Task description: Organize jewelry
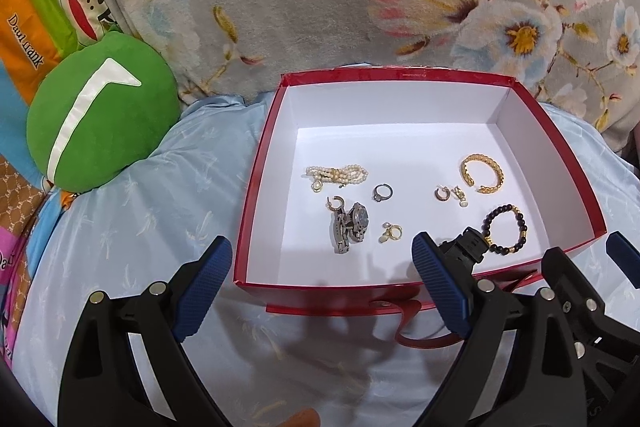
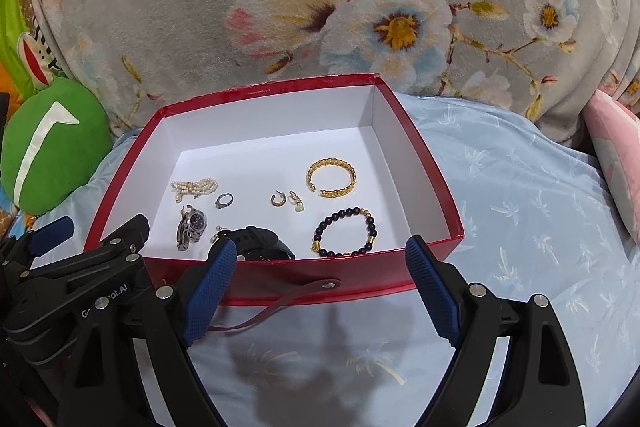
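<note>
Box (image 2: 420, 259), red, white inside — two watches, gold cuff (image 2: 331, 177) gap facing near, bead bracelet (image 2: 346, 233), pearl strand (image 2: 195, 186) lying left-right, one ring (image 2: 224, 200). Left gripper (image 1: 320, 287) and right gripper (image 2: 318, 287) — jaws apart, holding nothing.

You can read two items: "Daul trank" on the orange cartoon fabric (image 1: 28, 43); partial "G…ot.AI" on the left gripper (image 2: 52, 247) body.
</note>
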Available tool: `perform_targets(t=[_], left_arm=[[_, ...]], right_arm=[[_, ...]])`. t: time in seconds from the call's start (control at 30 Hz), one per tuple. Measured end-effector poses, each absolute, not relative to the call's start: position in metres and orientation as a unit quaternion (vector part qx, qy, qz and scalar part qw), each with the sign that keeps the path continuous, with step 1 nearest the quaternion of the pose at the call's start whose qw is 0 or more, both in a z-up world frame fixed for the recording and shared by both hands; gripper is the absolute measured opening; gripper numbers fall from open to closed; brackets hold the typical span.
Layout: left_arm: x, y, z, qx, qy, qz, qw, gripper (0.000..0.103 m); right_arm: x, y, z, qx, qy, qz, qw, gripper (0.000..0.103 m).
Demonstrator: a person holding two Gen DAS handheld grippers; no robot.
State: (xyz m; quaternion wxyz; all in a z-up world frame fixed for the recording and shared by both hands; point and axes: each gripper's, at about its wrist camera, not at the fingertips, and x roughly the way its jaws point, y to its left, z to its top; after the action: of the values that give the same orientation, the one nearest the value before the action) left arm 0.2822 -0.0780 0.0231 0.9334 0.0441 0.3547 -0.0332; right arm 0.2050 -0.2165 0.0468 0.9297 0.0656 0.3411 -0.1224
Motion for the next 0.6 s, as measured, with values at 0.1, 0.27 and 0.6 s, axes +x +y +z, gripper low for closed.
perform_targets(t=[0.1,0.27,0.6], left_arm=[[0.2811,-0.078,0.0225,0.048,0.354,-0.033,0.934,0.089],[0.2789,-0.0781,0.0221,0.052,0.352,-0.029,0.934,0.089],[0.2789,-0.0773,0.0208,0.051,0.355,-0.028,0.933,0.089]], right_arm=[[0.2047,-0.2163,0.0464,0.066,0.341,-0.123,0.93,0.084],[0.2039,-0.2156,0.0455,0.067,0.342,-0.121,0.929,0.084],[0.2024,-0.2156,0.0446,0.068,0.343,-0.121,0.929,0.084]])
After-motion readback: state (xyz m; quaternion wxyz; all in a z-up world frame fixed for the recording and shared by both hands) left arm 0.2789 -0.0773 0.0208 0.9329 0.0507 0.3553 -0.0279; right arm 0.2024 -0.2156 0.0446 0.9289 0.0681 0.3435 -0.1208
